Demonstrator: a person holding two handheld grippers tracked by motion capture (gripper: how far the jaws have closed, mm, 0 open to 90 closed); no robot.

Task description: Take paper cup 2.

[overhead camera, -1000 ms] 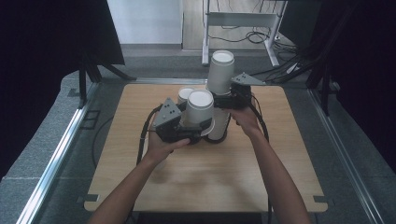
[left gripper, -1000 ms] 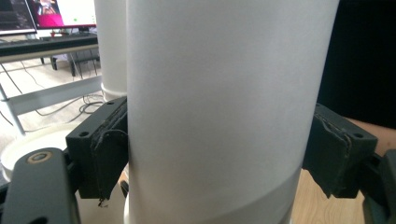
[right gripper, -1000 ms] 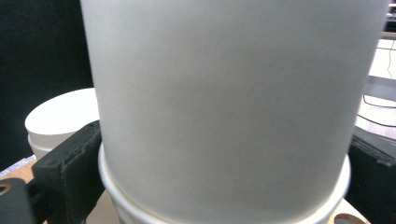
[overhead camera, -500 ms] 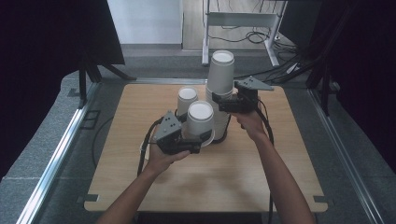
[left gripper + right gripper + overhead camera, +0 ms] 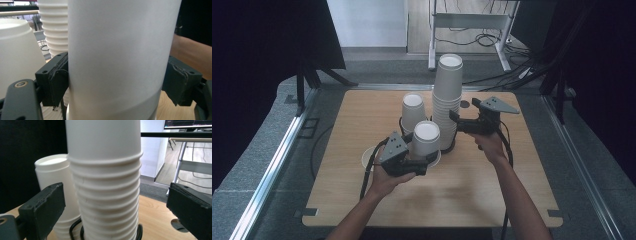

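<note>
**White cups upright on a wooden table, one in the left claw**

The left gripper [image 5: 424, 161] is closed on a white paper cup [image 5: 426, 138]. In the left gripper view its two black pads [image 5: 58, 77] press the cup's wall from either side. That cup stands upright, its long axis vertical and its open mouth facing up, near the middle of the wooden table [image 5: 512, 200]. Its base sits at a white disc [image 5: 368, 157] lying flat on the tabletop; whether it rests on the disc cannot be told.

Just behind it stands a tall stack of cups [image 5: 447, 102], also upright, mouth up, with many nested rims showing as ridges down its lower half. The right gripper [image 5: 453, 119] is at the stack's right side. In the right gripper view its jaws stand wide apart on either side of the stack with clear gaps, holding nothing.

A shorter stack [image 5: 413, 112] stands upright just left of the tall one. Black wire rings [image 5: 75, 228] circle the bases of both stacks.
</note>
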